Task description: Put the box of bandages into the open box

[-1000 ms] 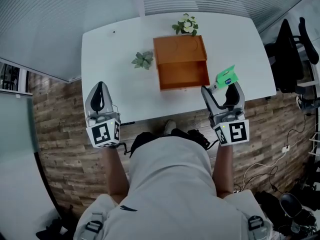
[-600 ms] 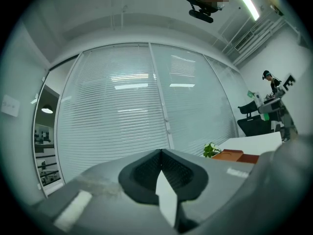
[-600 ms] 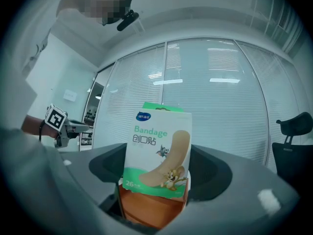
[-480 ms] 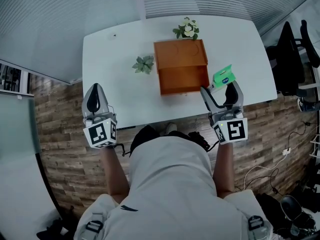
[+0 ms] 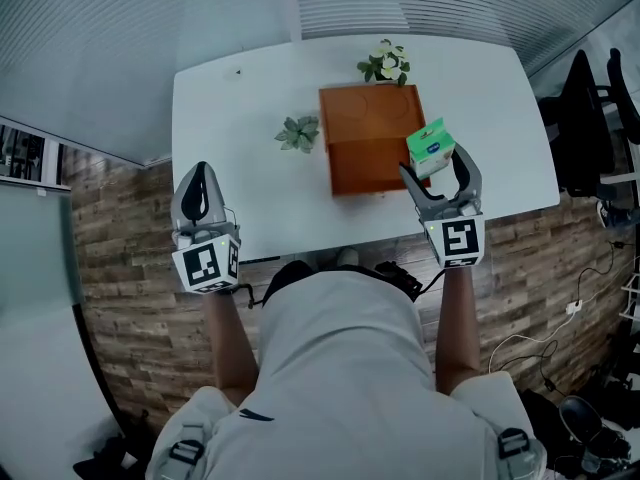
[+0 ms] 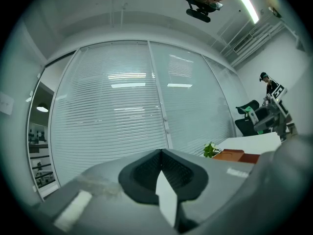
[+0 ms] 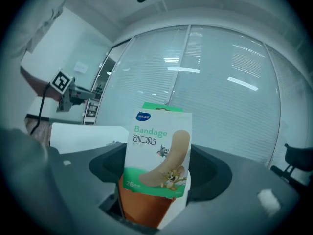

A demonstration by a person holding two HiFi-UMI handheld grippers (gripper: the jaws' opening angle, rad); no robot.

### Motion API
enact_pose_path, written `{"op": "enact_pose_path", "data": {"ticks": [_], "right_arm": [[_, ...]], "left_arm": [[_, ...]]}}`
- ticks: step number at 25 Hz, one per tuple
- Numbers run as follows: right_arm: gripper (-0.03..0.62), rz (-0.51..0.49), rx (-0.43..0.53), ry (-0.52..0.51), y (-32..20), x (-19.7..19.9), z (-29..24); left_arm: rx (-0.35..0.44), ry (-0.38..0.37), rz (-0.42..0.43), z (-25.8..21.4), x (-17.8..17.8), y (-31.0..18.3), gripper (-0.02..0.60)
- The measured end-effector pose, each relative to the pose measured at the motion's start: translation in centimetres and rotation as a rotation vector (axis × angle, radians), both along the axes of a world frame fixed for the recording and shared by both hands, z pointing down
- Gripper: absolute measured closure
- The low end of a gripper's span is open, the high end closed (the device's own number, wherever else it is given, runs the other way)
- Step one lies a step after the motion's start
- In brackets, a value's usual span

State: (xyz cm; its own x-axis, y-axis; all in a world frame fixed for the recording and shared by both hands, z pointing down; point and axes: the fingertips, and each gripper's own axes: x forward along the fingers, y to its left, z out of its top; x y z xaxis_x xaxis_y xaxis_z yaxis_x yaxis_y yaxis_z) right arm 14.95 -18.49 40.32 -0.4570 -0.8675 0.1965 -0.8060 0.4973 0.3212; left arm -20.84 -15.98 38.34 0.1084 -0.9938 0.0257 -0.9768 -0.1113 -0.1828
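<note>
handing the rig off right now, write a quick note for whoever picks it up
Left gripper: jaws shut, nothing in them, held by the near left corner of the table.
Right gripper: shut on the bandage box.
Things: in the head view the bandage box shows over the right edge of the open orange box, which lies mid-table with its lid folded back.
Done: bandage box is picked up and at the open box.
Left: lower it into the open compartment, open the jaws, pull away.
</note>
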Motion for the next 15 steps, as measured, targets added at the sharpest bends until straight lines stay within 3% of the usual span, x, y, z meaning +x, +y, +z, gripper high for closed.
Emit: {"op": "enact_pose_path", "data": {"ticks": [5, 10, 15], "right_arm": [[0.218, -0.112, -0.028, 0.295, -1.2, -2.9, 4.2], [0.218, -0.254, -0.096, 0.659, -1.7, -3.8, 10.4], [0.218, -0.353, -0.149, 0.895, -2.0, -3.1, 14.7]], "left_arm": [[-0.015, 0.001, -0.009, 0.5, -0.9, 0.2, 0.575], [-0.021, 0.006, -0.013, 1.0, -1.4, 0.4, 0.575], [-0.025, 0.010, -0.021, 1.2, -2.1, 0.8, 0.575]]}}
